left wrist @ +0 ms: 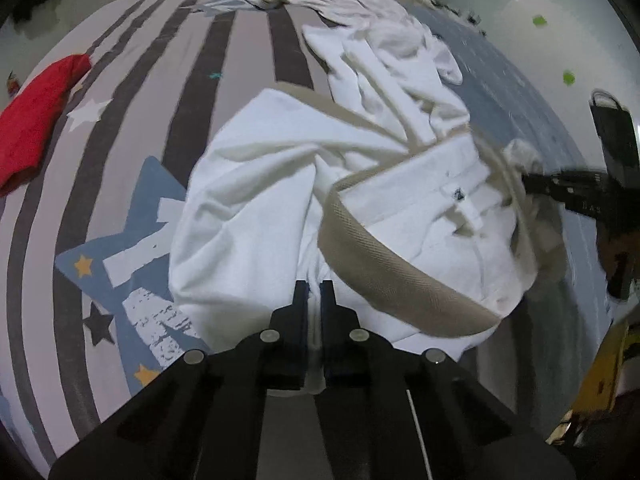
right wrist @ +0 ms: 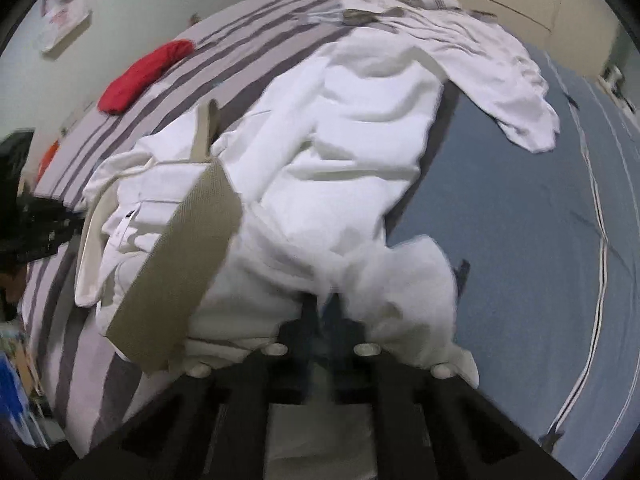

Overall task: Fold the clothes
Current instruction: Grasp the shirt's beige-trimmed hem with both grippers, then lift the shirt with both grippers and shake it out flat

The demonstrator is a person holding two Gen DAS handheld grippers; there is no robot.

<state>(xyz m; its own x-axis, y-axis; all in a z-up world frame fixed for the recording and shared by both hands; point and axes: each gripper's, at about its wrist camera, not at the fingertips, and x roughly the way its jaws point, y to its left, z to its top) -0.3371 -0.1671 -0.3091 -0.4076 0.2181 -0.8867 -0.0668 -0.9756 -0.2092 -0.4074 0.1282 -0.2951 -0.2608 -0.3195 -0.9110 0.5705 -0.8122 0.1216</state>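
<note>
Your left gripper [left wrist: 315,286]: fingers drawn narrow, pinching a fold of the white garment [left wrist: 256,200] at its near edge. The cloth runs up between the two fingers.

Your right gripper [right wrist: 329,300]: fingers likewise narrow, clamped on the white garment [right wrist: 344,168] at its near edge; the picture is blurred here, but white cloth bunches on both sides of the fingers.

White garment: heavy white cloth with a wide tan band [left wrist: 384,276], rumpled, lying in the middle of the bed [left wrist: 120,128] and reaching toward its far edge. A small dark label [left wrist: 458,193] shows on a white flap near the band. In the right wrist view the tan band [right wrist: 180,268] crosses the garment's left part.

Second pale garment [left wrist: 376,36]: crumpled, beyond the first, toward the far edge of the bed.

Red cloth [left wrist: 34,120]: bunched near the bed's left edge, well apart from the white garment.

Bed cover: grey and dark stripes with stars and a blue patch on one half, plain blue [right wrist: 520,208] on the other.
</note>
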